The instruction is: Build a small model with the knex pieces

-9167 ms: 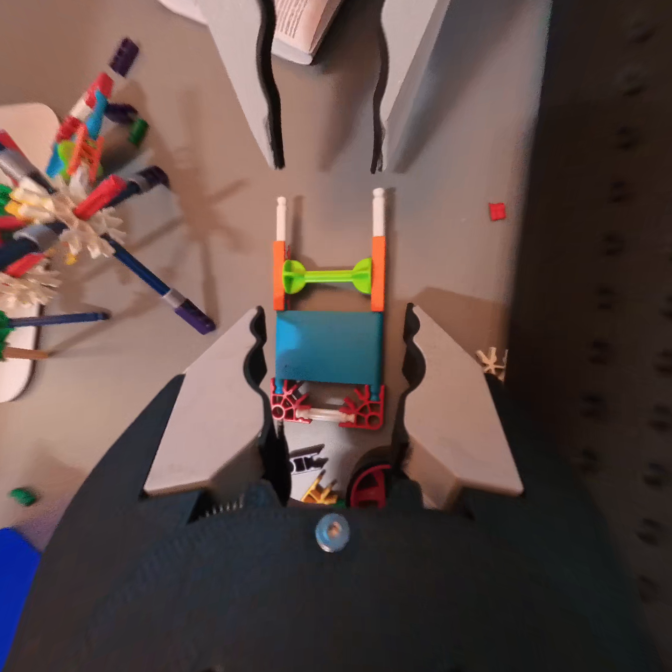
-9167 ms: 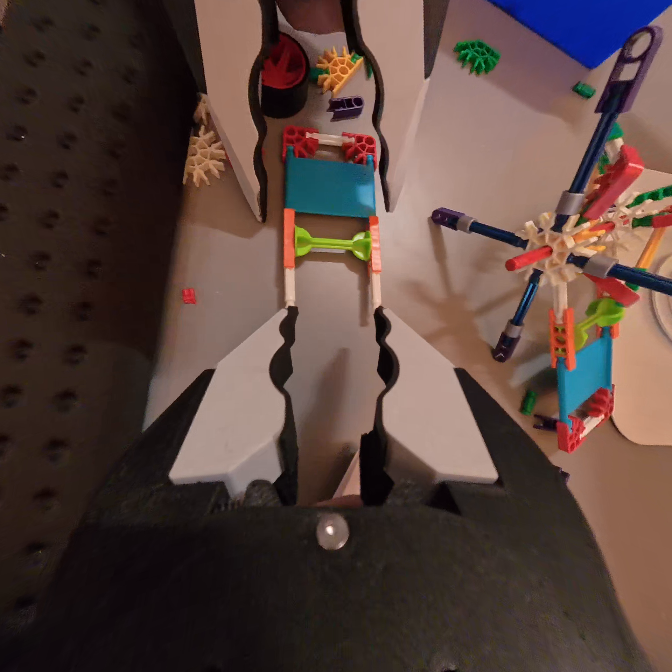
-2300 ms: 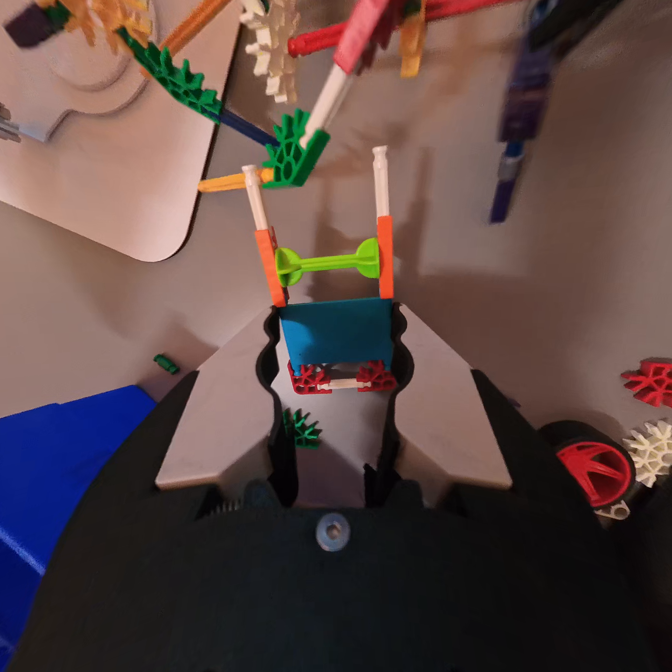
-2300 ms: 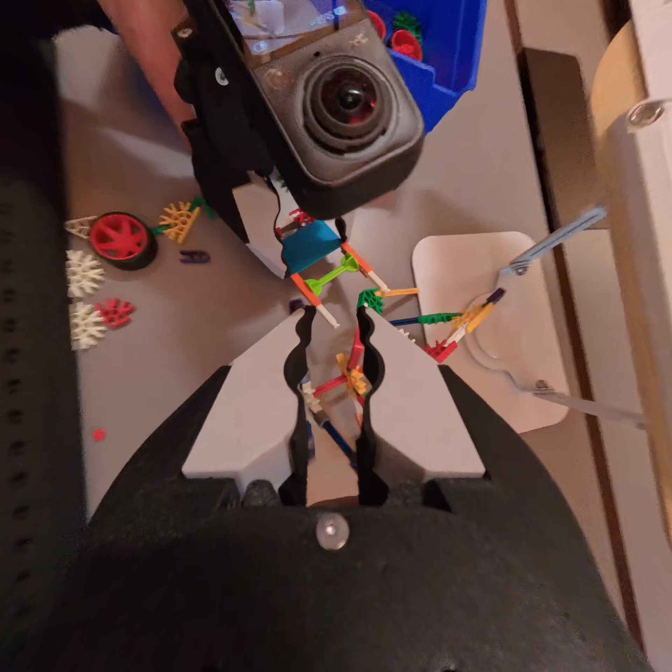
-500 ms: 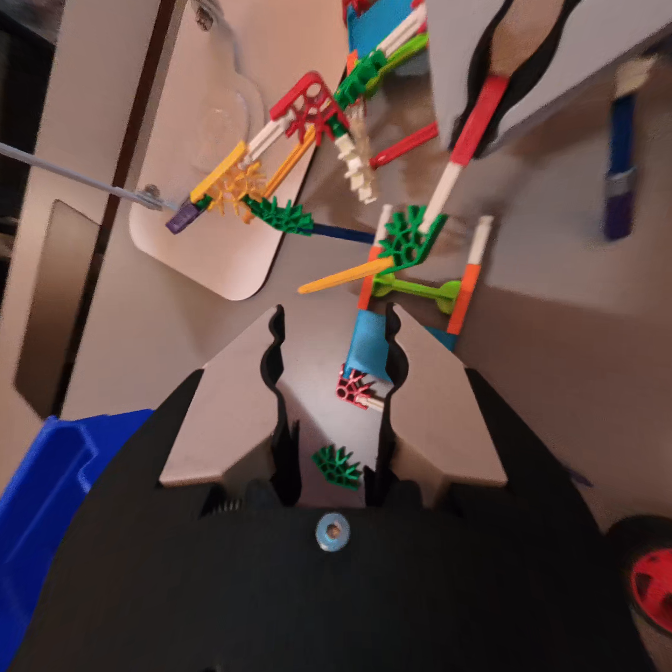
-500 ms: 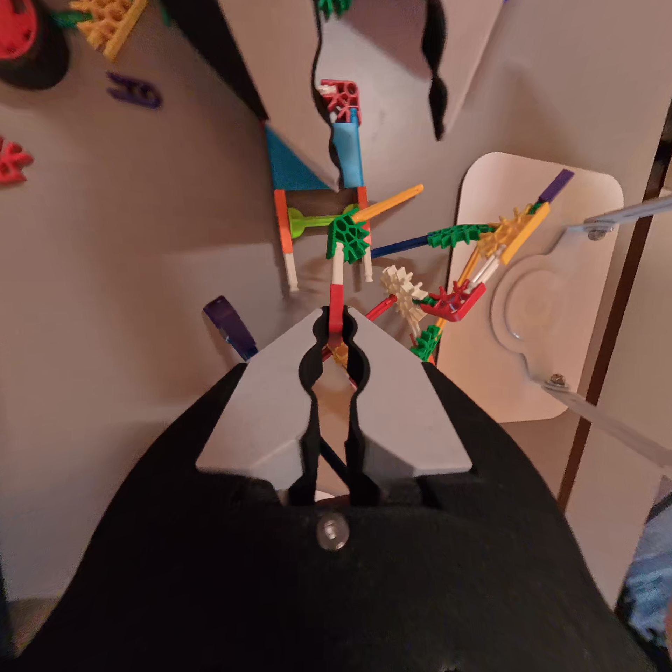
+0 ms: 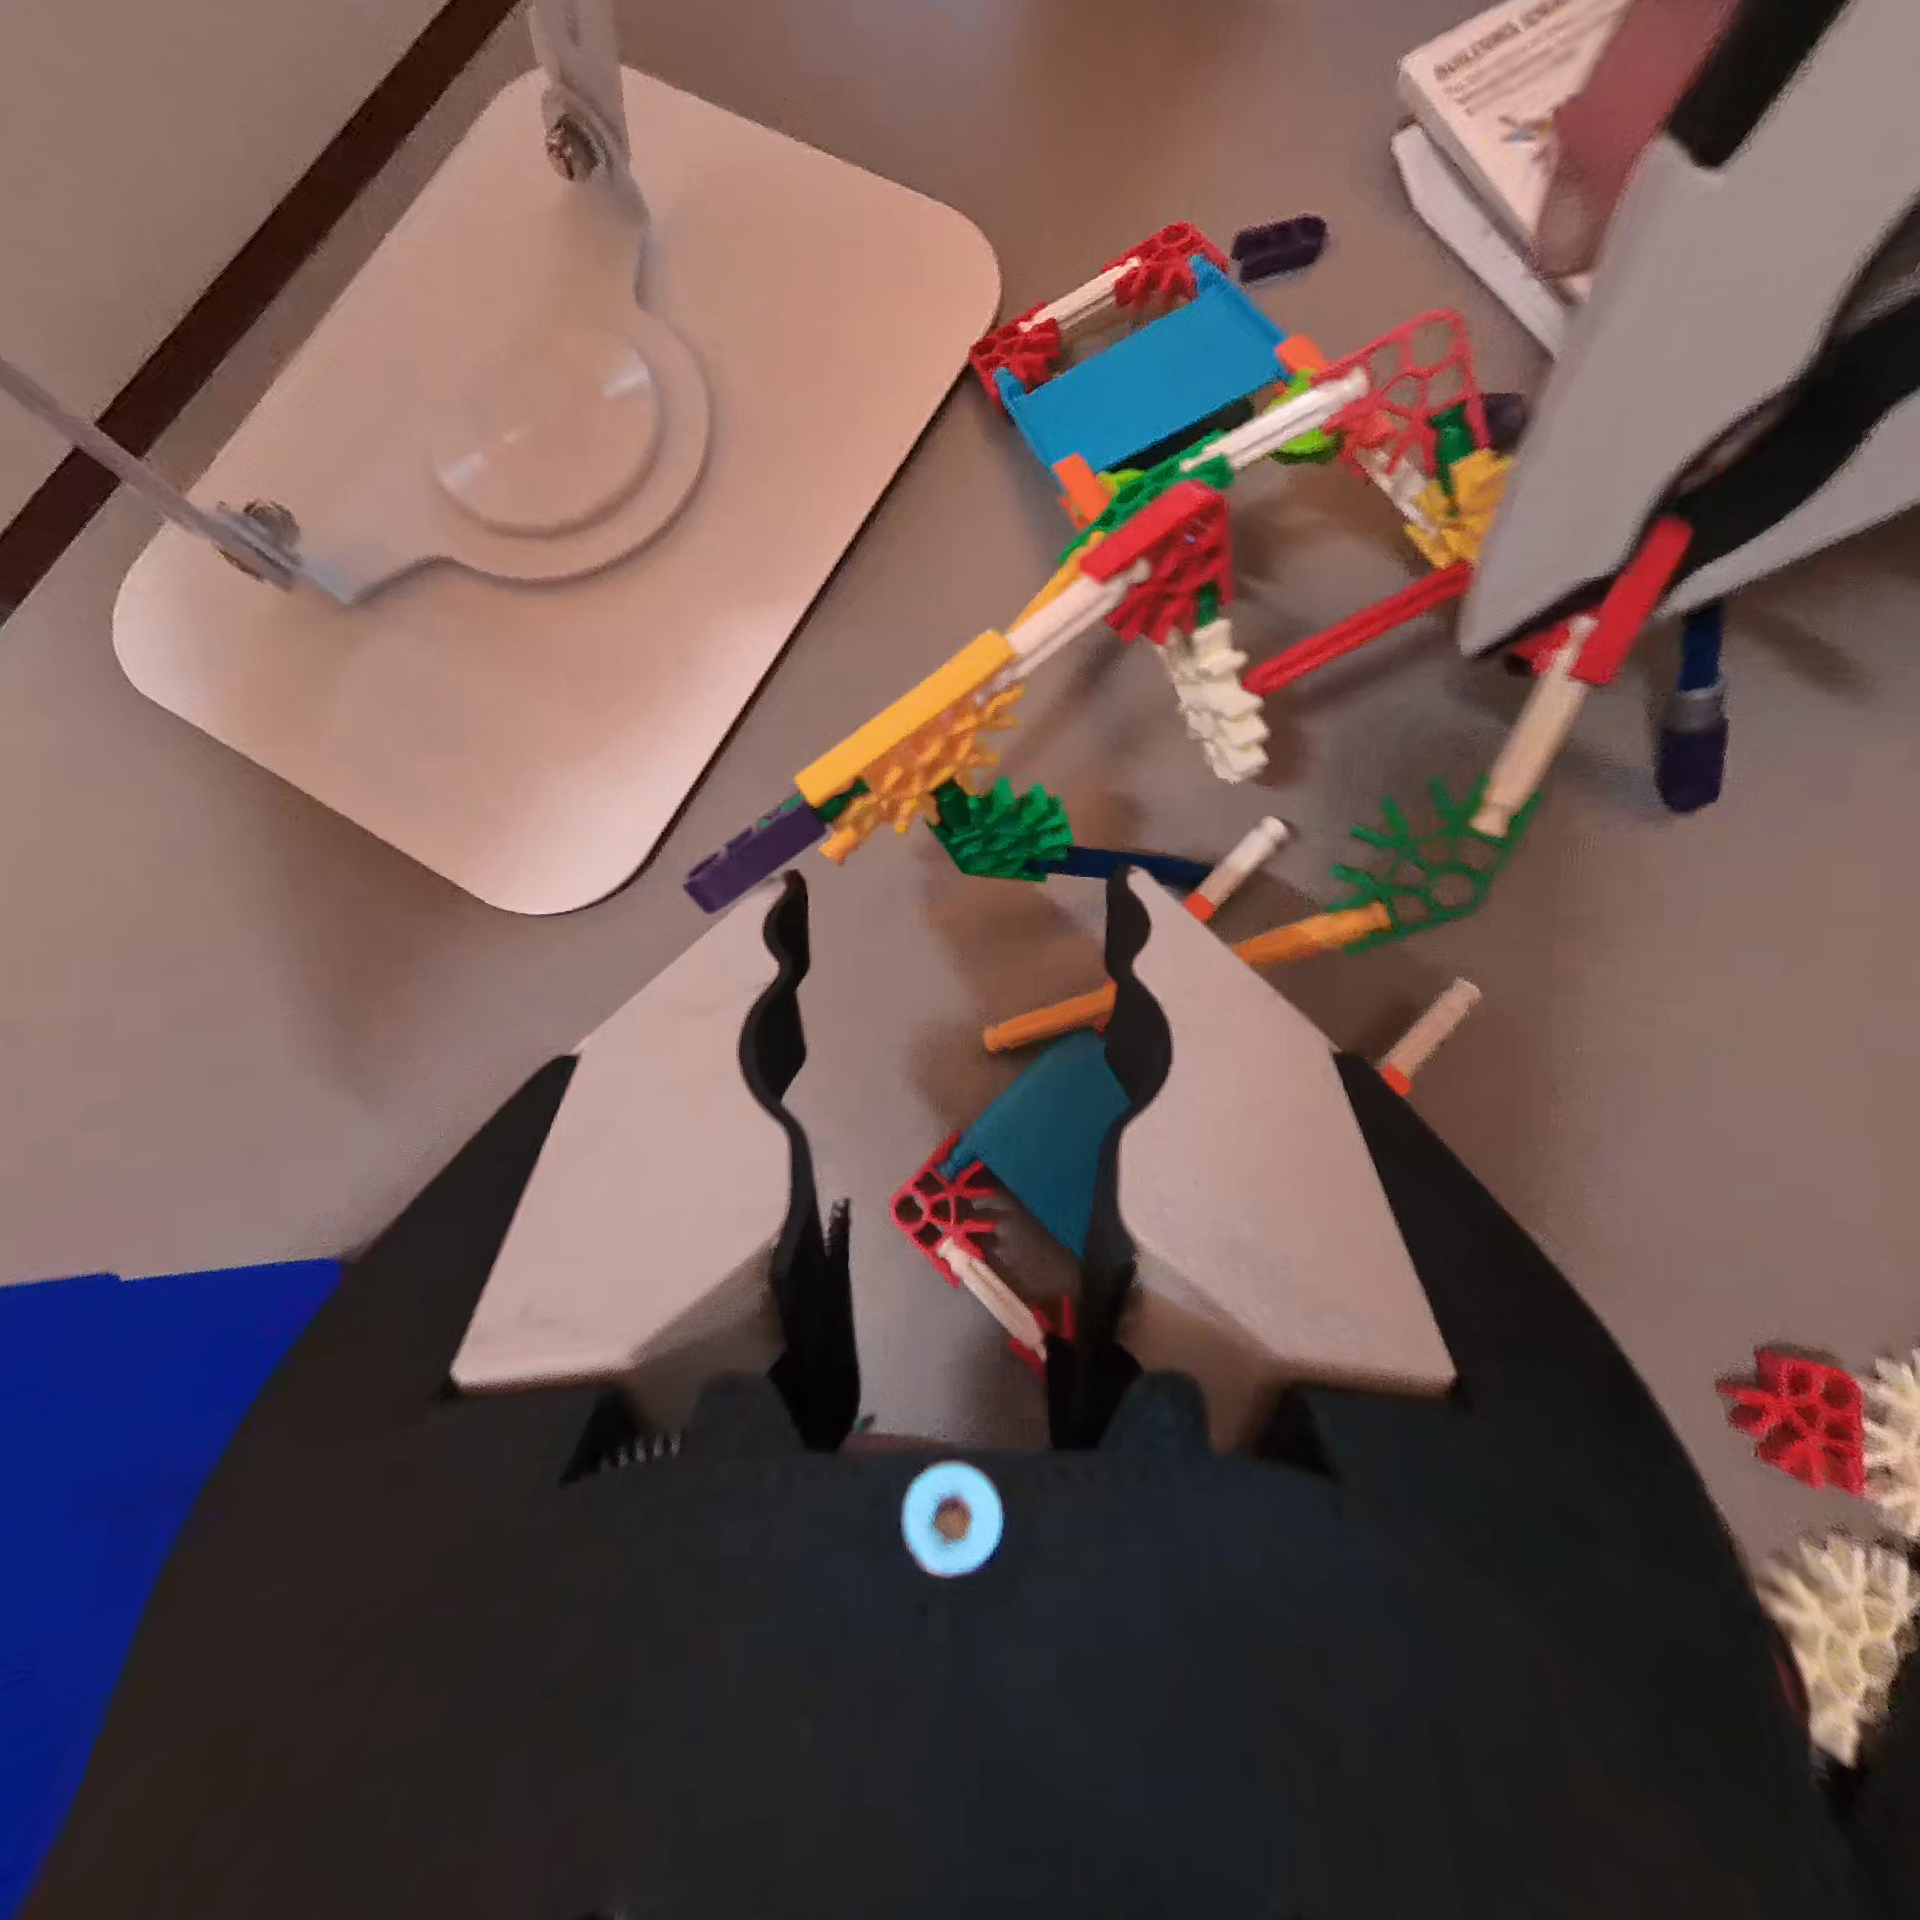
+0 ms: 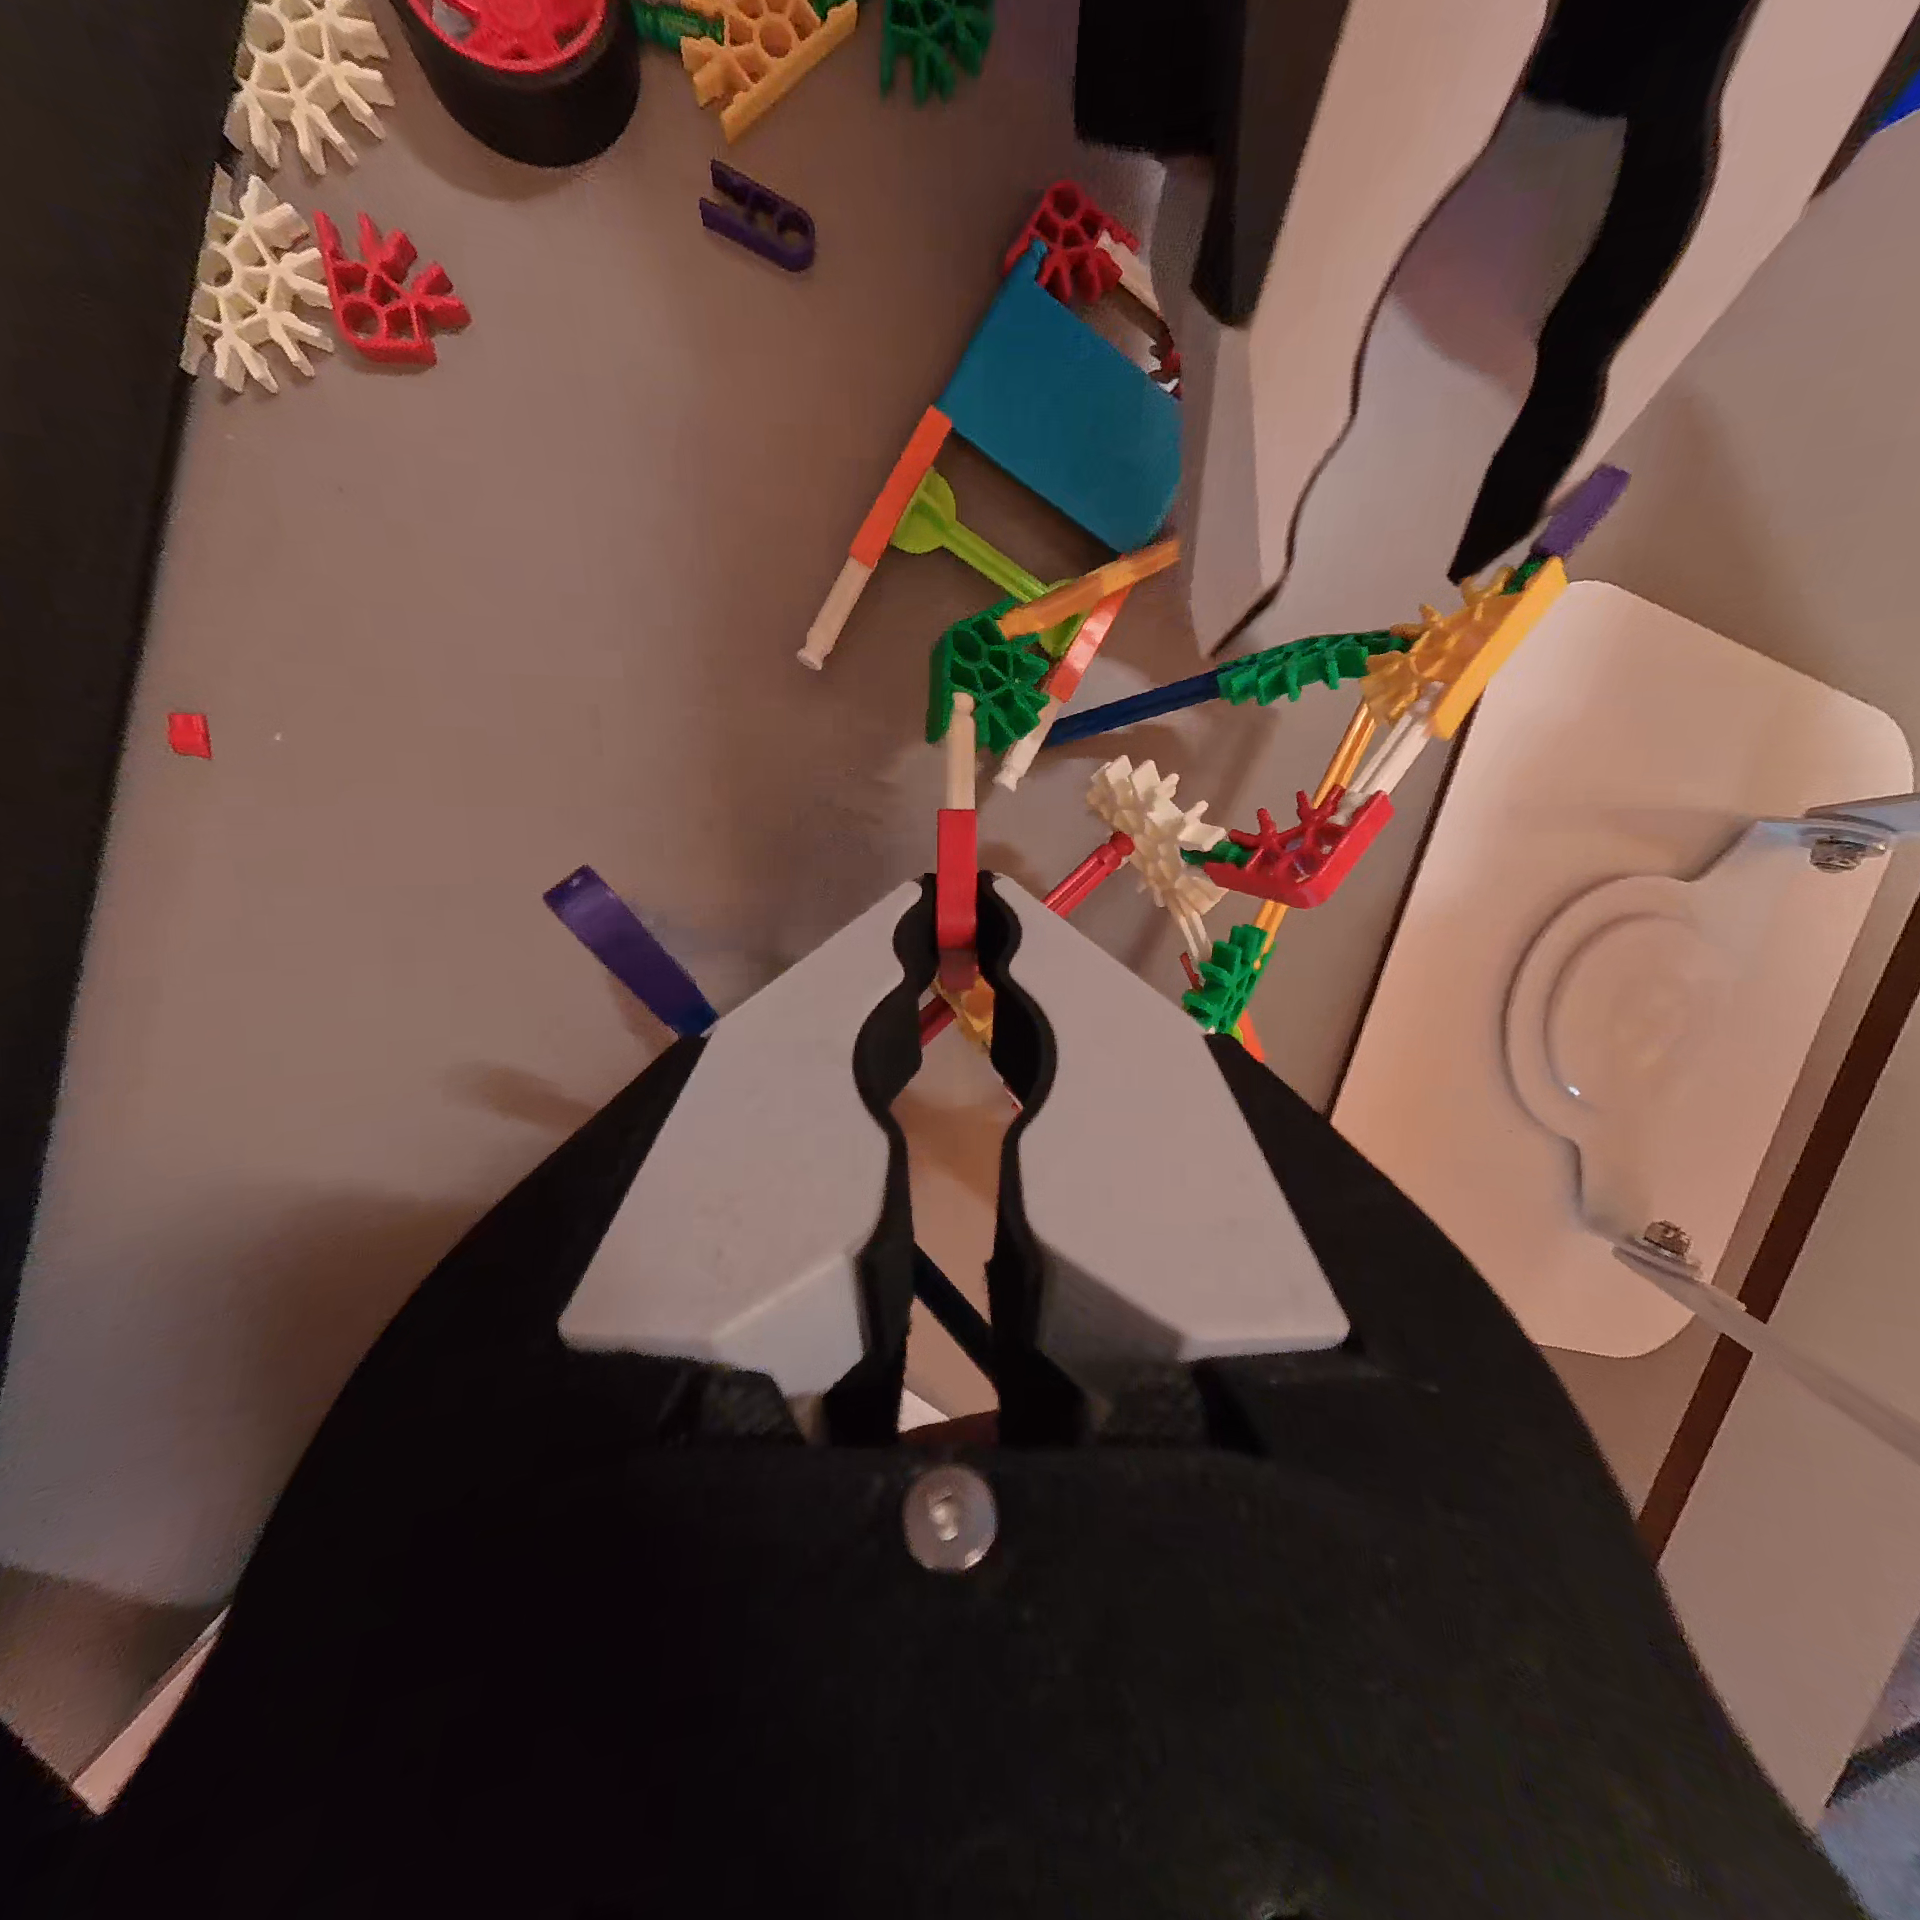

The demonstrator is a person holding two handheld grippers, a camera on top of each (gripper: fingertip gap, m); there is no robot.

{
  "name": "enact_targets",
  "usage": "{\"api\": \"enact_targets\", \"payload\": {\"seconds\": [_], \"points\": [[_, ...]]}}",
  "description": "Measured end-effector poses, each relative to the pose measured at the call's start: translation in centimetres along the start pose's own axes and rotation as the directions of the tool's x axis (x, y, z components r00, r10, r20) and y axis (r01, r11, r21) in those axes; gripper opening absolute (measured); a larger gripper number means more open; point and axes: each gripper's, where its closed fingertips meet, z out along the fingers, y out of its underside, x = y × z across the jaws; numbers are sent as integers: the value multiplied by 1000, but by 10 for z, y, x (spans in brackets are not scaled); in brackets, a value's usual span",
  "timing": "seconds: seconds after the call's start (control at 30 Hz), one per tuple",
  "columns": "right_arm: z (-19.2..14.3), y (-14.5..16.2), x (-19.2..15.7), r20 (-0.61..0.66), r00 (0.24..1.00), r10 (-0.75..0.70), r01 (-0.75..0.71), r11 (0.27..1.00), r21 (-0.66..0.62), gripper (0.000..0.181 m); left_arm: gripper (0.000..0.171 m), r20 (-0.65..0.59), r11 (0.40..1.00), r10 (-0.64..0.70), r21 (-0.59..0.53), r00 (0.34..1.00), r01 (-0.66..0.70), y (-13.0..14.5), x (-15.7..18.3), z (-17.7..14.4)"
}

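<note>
The right gripper (image 8: 951, 904) is pressed together on a red sleeve (image 8: 956, 868) of the rod-and-connector model, which steadies the arm that ends in a green connector (image 8: 982, 675) at 12 o'clock of its tips. The left gripper (image 7: 951, 904) is spread and holds nothing; the blue-panel frame (image 7: 1049, 1143) lies on the grey table (image 7: 312, 1039) partly under its right finger — at 5 o'clock of the tips. A white lamp base (image 7: 520, 520) sits at 10 o'clock.
</note>
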Motion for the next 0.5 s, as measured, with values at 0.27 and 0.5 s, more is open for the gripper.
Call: {"api": "enact_targets", "payload": {"seconds": [0.27,0.5], "points": [[-2,-1,1,7,1000,7,-8,998,56,3,33,-134,979,-138,132,981,156,-16,1,13],[-16,10,8,-73,996,54,-56,998,-14,26,21,-170,971,-120,183,978,151,-23,9,11]]}}
